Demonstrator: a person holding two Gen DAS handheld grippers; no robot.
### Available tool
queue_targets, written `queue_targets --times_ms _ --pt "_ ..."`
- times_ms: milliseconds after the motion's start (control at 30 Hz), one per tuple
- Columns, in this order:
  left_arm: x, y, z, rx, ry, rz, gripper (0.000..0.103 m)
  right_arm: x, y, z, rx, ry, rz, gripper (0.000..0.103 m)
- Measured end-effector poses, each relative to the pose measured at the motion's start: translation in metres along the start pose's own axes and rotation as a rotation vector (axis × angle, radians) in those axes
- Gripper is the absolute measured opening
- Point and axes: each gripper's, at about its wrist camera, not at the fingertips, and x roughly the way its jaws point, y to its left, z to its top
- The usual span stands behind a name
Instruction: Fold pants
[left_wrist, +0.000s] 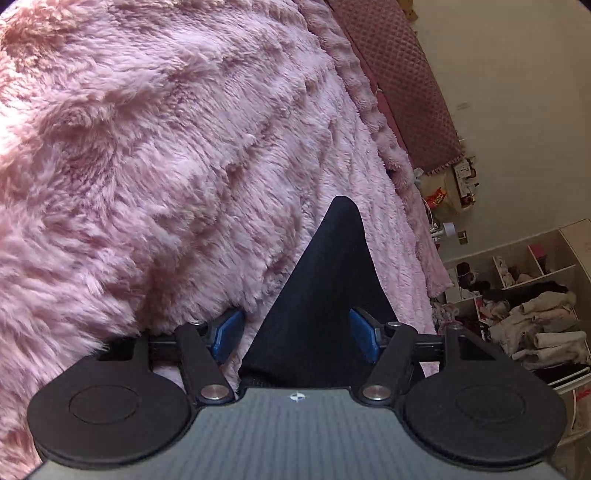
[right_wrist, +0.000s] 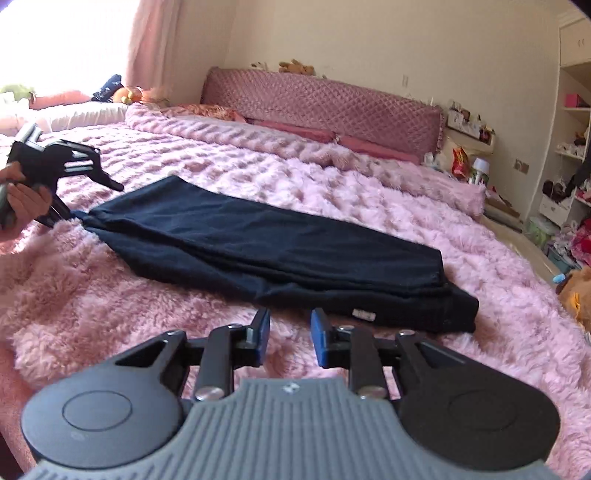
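Pink shaggy bedding covers a wide bed, a quilted headboard at the far side. On it lie the dark pants, folded lengthwise into one long strip, presumably so a crosswise fold can follow. The left gripper stands with jaws wide, a point of the fabric between the pads but not pinched. The right gripper, jaws narrowly parted and empty, hovers just short of the near right end.
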Motion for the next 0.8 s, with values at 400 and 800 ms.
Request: queue_targets --times_ms 400,800 --pt "0.038 0.009 0.004 -0.053 0.141 -0.188 0.071 0.104 -0.002 0.077 0.381 0.080 0.084 0.003" --pt "0.047 0.012 0.004 -0.064 0.168 -0.110 0.030 0.259 0.027 0.109 0.242 0.281 -0.054 0.000"
